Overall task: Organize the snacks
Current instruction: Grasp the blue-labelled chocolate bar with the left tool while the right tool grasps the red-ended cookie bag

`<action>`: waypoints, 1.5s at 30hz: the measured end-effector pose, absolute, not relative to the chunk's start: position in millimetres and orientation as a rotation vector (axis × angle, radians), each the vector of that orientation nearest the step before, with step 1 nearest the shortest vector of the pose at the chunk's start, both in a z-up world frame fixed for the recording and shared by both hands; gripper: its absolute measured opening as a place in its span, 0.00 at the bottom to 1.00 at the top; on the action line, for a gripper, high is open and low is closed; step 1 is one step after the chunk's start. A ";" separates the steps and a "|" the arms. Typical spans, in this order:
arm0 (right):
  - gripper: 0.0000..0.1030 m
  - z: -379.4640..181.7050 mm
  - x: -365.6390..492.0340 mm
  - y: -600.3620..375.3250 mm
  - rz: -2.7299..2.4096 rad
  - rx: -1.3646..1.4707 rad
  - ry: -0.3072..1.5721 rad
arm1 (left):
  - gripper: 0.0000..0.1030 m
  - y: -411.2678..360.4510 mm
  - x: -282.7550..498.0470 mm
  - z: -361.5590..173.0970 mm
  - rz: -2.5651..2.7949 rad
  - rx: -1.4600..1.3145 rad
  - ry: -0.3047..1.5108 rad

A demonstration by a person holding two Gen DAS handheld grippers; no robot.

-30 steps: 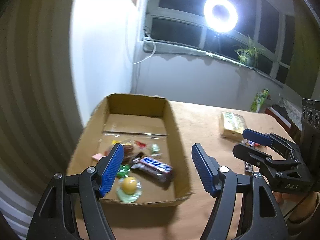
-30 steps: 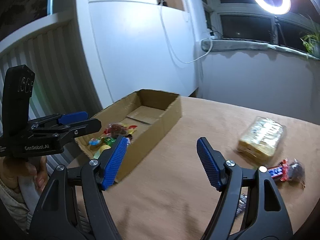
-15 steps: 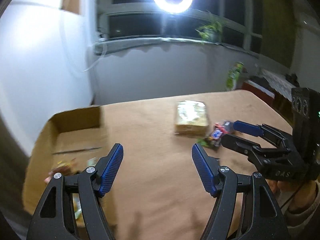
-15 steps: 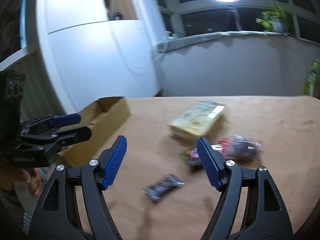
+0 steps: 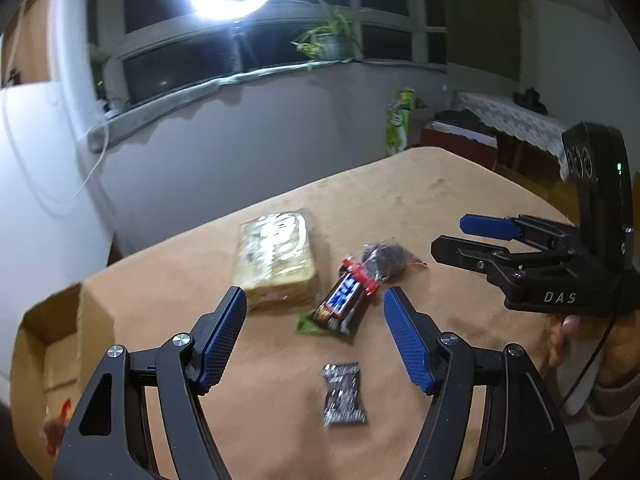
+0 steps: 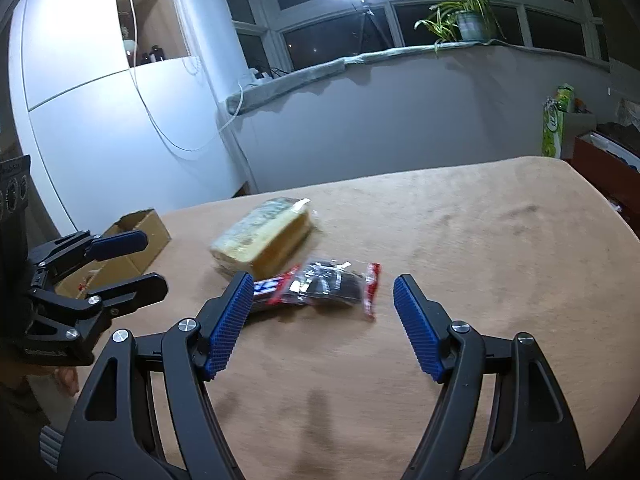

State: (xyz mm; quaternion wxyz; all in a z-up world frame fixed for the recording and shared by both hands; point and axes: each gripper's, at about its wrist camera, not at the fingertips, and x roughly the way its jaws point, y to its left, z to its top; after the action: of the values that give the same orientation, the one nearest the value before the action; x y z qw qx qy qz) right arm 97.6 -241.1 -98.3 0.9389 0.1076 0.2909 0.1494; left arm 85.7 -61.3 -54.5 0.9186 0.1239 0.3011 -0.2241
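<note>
On the tan table [image 5: 420, 200], four loose snacks bunched near the middle. Farthest back, a clear-wrapped block of pale yellow cake or bread slices [image 5: 276, 256], glare hiding its print. Just right of it, touching, a brown chocolate bar [image 5: 340, 304] with blue-and-white lettering too blurred to read, red crimped end up, a scrap of green wrapper [image 5: 306, 326] poking out beneath. Against that red end, a clear pouch of dark pieces [image 5: 386, 258]. Nearer, apart from the rest, a small black-and-silver sachet [image 5: 344, 394], print unreadable.

Left gripper [image 5: 314, 336] hanging above the bar and sachet, jaws wide apart, nothing between the blue pads. Right gripper [image 6: 322, 326] likewise spread and empty, framing the pouch and bar from the other side; "DAS" legible on its black body in the left view.

Cardboard box [image 5: 52, 344] at the table's left edge, flaps up, a bit of red wrapper visible inside. Bare tabletop to the right and toward the far rim, rounded corner at far right. Green carton [image 6: 554, 128] standing beyond the table by the wall.
</note>
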 end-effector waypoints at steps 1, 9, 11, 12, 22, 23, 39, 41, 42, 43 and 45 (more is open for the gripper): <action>0.73 -99.6 99.8 -240.6 0.303 0.211 0.608 | 0.69 -65.0 88.5 -57.5 -0.473 0.258 0.619; 0.73 -115.1 139.8 -226.8 0.328 0.159 0.777 | 0.69 -79.7 122.2 -83.9 -0.538 0.250 0.728; 0.73 -117.2 149.3 -223.1 0.328 0.150 0.795 | 0.69 -81.5 127.1 -89.9 -0.554 0.246 0.745; 0.73 -117.9 153.5 -221.2 0.327 0.142 0.799 | 0.69 -82.6 128.3 -92.1 -0.567 0.241 0.751; 0.70 -137.5 176.1 -215.5 0.389 0.178 0.871 | 0.48 -84.4 135.7 -107.0 -0.620 0.239 0.794; 0.69 -137.9 176.5 -216.4 0.389 0.184 0.870 | 0.42 -84.5 135.7 -107.5 -0.621 0.242 0.794; 0.53 -132.7 167.4 -238.7 0.375 0.302 0.790 | 0.27 -79.0 135.6 -105.1 -0.616 0.215 0.786; 0.53 -133.0 166.9 -245.0 0.373 0.338 0.779 | 0.27 -76.2 135.6 -101.1 -0.618 0.197 0.777; 0.53 -133.0 166.6 -247.8 0.373 0.355 0.773 | 0.27 -73.6 133.4 -97.6 -0.616 0.182 0.765; 0.53 -133.0 166.0 -251.0 0.369 0.371 0.766 | 0.27 -70.4 131.2 -93.8 -0.618 0.161 0.754; 0.53 -133.5 166.2 -252.8 0.368 0.387 0.762 | 0.27 -65.6 127.7 -88.6 -0.621 0.130 0.742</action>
State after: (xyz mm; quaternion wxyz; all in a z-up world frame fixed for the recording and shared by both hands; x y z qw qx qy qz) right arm 166.2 -252.8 -133.5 0.8939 0.1864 0.3672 0.1773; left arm 127.7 -65.6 -88.6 0.8832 0.0625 0.3564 -0.2983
